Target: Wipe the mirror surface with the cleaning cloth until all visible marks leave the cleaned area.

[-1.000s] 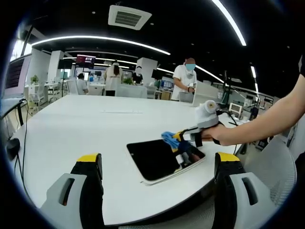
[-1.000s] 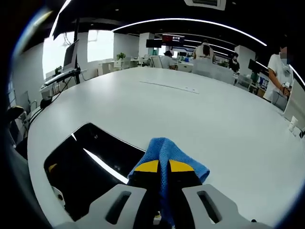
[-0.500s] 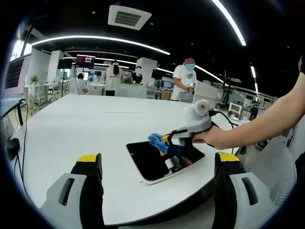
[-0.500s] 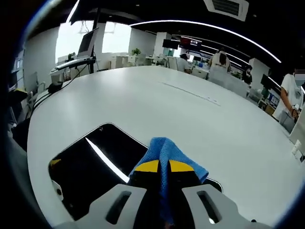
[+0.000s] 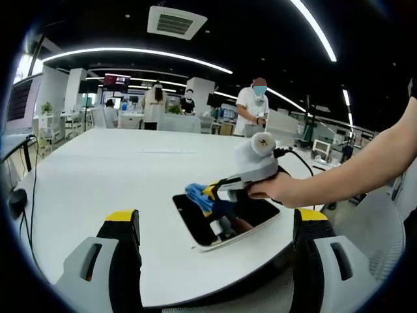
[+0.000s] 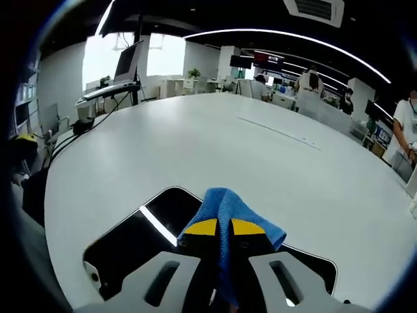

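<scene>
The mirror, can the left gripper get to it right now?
Probably yes. The left gripper is open, with bare table between it and the mirror, though the right gripper holds the blue cloth over it.

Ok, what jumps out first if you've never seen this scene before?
The bright blue cleaning cloth pinched in the right gripper, pressed over the dark mirror lying flat near the edge of the big white table. The left gripper hangs open in front of the table, holding nothing.

Blue cloth (image 6: 229, 208), black mirror (image 5: 225, 215), white table (image 5: 130, 173), yellow-tipped tongs (image 6: 217, 227)
</scene>
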Demonstrator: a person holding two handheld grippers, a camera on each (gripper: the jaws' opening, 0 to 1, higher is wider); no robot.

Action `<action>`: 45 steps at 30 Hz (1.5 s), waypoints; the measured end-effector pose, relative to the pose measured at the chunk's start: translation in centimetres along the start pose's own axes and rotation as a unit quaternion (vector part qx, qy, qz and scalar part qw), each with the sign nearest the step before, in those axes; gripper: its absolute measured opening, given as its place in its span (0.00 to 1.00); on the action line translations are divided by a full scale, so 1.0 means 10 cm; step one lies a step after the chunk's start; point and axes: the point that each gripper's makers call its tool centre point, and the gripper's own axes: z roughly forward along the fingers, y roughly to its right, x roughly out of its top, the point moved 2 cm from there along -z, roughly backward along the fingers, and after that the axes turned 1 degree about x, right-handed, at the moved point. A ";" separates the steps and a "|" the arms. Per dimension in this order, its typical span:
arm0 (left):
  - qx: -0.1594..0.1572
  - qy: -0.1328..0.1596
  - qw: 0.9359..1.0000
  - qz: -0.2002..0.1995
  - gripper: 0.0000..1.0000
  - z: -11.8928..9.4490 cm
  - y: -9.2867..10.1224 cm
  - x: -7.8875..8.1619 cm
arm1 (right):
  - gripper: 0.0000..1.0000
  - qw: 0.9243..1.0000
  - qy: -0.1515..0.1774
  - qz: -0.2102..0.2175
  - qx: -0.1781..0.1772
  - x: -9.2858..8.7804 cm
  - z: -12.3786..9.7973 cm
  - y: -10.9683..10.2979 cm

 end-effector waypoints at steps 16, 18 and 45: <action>-0.001 -0.001 1.000 0.000 0.96 0.01 -0.01 0.00 | 0.01 0.999 0.002 0.014 0.050 0.17 0.25 -0.30; -0.001 -0.001 1.000 0.000 0.96 0.01 0.00 0.00 | 0.01 0.999 -0.001 0.009 0.053 0.19 0.27 -0.34; -0.001 -0.005 1.000 0.001 0.96 0.01 -0.01 0.00 | 0.00 0.995 -0.023 -0.035 0.088 0.17 0.19 -0.50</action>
